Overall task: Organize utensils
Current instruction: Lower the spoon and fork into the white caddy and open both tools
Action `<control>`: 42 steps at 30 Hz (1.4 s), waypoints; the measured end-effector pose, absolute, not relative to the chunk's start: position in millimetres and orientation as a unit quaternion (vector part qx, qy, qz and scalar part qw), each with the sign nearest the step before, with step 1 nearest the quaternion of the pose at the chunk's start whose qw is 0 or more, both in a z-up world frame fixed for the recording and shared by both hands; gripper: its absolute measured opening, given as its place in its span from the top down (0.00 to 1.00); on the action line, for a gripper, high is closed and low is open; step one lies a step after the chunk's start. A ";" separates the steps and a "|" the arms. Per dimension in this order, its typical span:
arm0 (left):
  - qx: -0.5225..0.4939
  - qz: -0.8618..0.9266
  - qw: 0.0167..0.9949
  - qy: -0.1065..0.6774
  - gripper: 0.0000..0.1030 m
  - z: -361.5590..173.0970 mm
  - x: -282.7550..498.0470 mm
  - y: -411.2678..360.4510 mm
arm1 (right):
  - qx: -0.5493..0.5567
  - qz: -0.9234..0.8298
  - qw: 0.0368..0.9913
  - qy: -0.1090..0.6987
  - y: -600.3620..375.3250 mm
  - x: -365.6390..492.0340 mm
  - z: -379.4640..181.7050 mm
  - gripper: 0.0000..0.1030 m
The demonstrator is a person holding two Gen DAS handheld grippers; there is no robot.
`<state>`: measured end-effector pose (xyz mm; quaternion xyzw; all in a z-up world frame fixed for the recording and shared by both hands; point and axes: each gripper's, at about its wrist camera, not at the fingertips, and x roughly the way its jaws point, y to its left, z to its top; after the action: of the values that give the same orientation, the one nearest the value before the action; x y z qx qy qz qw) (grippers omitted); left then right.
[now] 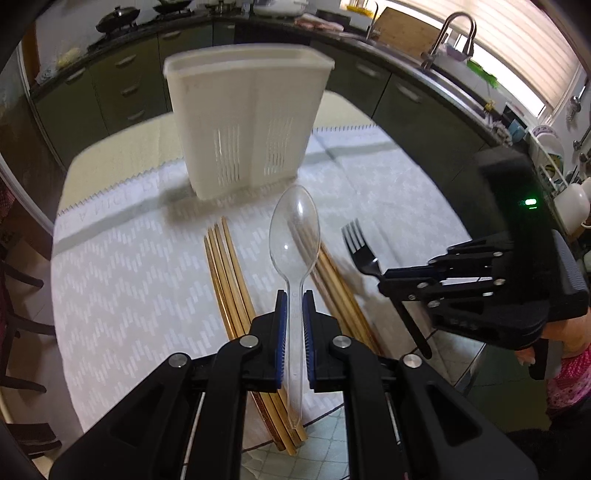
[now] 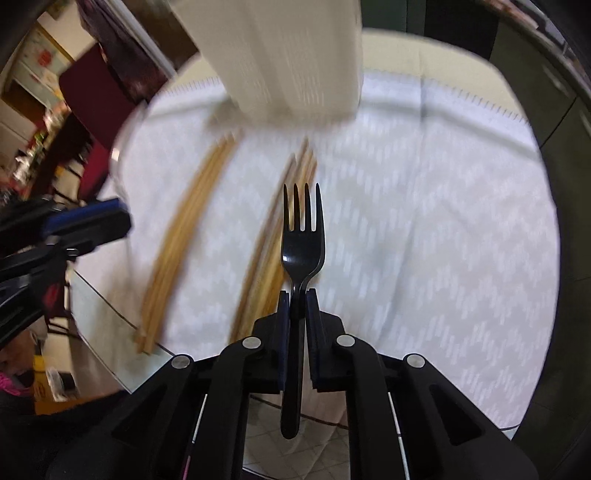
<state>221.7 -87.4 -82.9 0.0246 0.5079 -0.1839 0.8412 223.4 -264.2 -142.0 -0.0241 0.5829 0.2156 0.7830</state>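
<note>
My left gripper (image 1: 294,299) is shut on the handle of a clear plastic spoon (image 1: 294,232), bowl pointing forward, held above the table. My right gripper (image 2: 298,297) is shut on a black plastic fork (image 2: 302,236), tines forward; the fork (image 1: 357,246) and the right gripper (image 1: 391,284) also show at the right of the left wrist view. A white slotted utensil holder (image 1: 245,118) stands upright at the far side of the table, and shows blurred in the right wrist view (image 2: 288,55). Two bundles of wooden chopsticks (image 1: 229,280) lie on the cloth below the grippers.
A round table carries a white patterned cloth (image 1: 122,280). The second chopstick bundle (image 2: 273,240) lies under the fork. Green kitchen cabinets and a sink with a faucet (image 1: 448,33) run behind the table. Dark chairs (image 1: 18,295) stand at the left.
</note>
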 end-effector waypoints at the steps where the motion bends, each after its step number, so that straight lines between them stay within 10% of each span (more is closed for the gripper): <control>1: 0.023 -0.185 0.844 0.502 0.92 -78.0 221.7 -86.6 | -0.016 0.221 0.790 0.571 -266.5 221.6 -133.5 0.91; 22: -0.048 -0.148 0.963 0.221 0.92 97.7 309.1 -61.3 | 0.098 0.226 0.943 0.224 -264.1 295.6 53.6 0.91; 42: -0.013 -0.107 0.960 0.257 0.91 -1.9 366.5 -79.7 | 0.020 0.172 0.967 0.184 -211.1 371.5 -26.0 0.90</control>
<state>366.5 -79.7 -1.9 -0.0129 0.2571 -0.1067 0.9604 371.5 -211.1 -26.0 0.0200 0.1840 0.1723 0.9675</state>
